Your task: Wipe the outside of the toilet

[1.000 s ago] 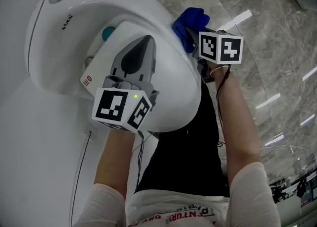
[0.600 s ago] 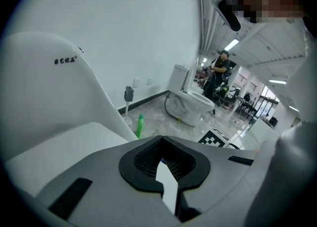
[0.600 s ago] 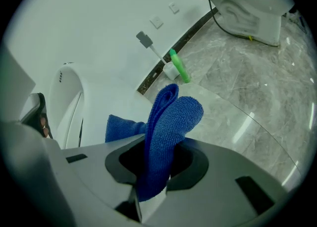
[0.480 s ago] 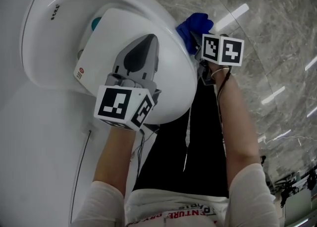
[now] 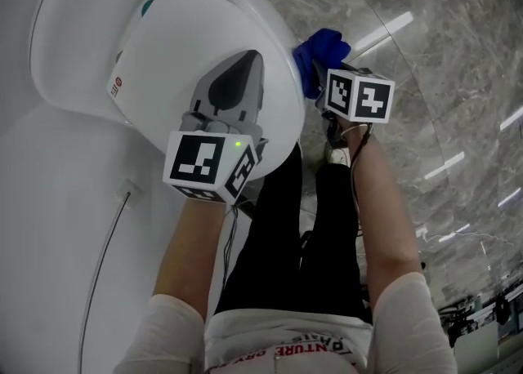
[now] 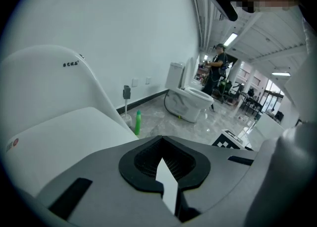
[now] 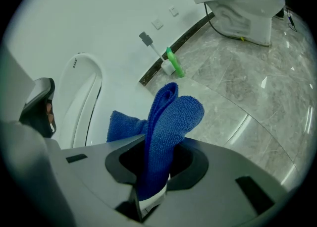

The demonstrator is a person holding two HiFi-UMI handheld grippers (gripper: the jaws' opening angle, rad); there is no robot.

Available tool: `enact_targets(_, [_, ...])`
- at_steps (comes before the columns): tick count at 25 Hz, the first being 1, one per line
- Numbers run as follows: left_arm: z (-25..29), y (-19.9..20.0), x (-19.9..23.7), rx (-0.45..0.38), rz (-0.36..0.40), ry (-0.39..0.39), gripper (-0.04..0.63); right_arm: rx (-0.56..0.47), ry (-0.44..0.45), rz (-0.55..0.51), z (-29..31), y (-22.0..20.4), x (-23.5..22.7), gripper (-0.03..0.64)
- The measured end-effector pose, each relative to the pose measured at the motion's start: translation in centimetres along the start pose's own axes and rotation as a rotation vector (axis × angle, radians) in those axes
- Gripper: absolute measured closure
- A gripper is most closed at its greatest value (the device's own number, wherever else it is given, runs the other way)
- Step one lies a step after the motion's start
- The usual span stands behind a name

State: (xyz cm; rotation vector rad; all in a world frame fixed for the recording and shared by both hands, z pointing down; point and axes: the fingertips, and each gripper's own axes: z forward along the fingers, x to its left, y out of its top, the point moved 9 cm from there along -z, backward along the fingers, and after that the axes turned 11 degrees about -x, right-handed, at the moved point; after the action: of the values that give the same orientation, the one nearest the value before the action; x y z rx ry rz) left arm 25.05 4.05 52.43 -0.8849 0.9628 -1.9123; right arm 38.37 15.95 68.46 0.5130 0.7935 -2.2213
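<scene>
Change since a second ago, head view: the toilet (image 5: 176, 46) has slid up and to the left in the picture, its flush button now cut off at the top edge, and more of my operator's black trousers (image 5: 278, 242) and one shoe (image 5: 337, 154) show below the bowl. Left gripper (image 5: 243, 66): still over the front of the closed lid, as before; in its own view the jaws (image 6: 166, 171) stand together with only a thin slit between them, holding nothing. Right gripper (image 5: 324, 72): still at the bowl's right flank, jaws clamped (image 7: 151, 186) on a folded blue microfibre cloth (image 7: 166, 132) that stands up out of them. In the head view the cloth (image 5: 320, 47) lies just beside the toilet's outer rim; I cannot tell whether it touches. Surroundings: grey marble floor (image 7: 237, 87); a green bottle (image 7: 174, 62) and a toilet brush (image 7: 153, 47) near the wall skirting; a second toilet (image 6: 190, 103) further off, well apart; a person (image 6: 216, 70) standing beyond it. Nothing stands between cloth and bowl.
</scene>
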Motion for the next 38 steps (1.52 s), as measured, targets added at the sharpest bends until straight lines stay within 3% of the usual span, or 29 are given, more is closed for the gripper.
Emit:
enact_targets(5, [-2.5, -1.7, -3.6, -0.021, -0.018, 0.029, 0.589, -0.001, 0.038, 0.001, -2.5, -3.2, -0.8, 0.54])
enact_targets(12, [-8.4, -4.7, -7.5, -0.087, -0.083, 0.136, 0.589, 0.035, 0.053, -0.093, -5.0, -7.8, -0.3, 0.54])
enact_targets(17, [-13.6, -7.6, -9.0, -0.088, -0.111, 0.189, 0.589, 0.051, 0.035, -0.17, -6.2, -11.5, 0.5, 0.54])
enact_targets(23, [-19.2, -10.7, -9.1, -0.073, -0.132, 0.247, 0.589, 0.04, 0.004, -0.304, -7.0, -14.9, 2.7, 0.54])
enact_targets(29, [-23.3, -12.7, -7.9, -0.066, -0.158, 0.272, 0.589, 0.018, -0.079, -0.44, -7.8, -16.7, 4.8, 0.54])
enact_targets(38, [-27.4, -15.6, -5.0, -0.104, -0.161, 0.248, 0.589, 0.033, -0.123, -0.491, -8.3, -21.3, 8.1, 0.54])
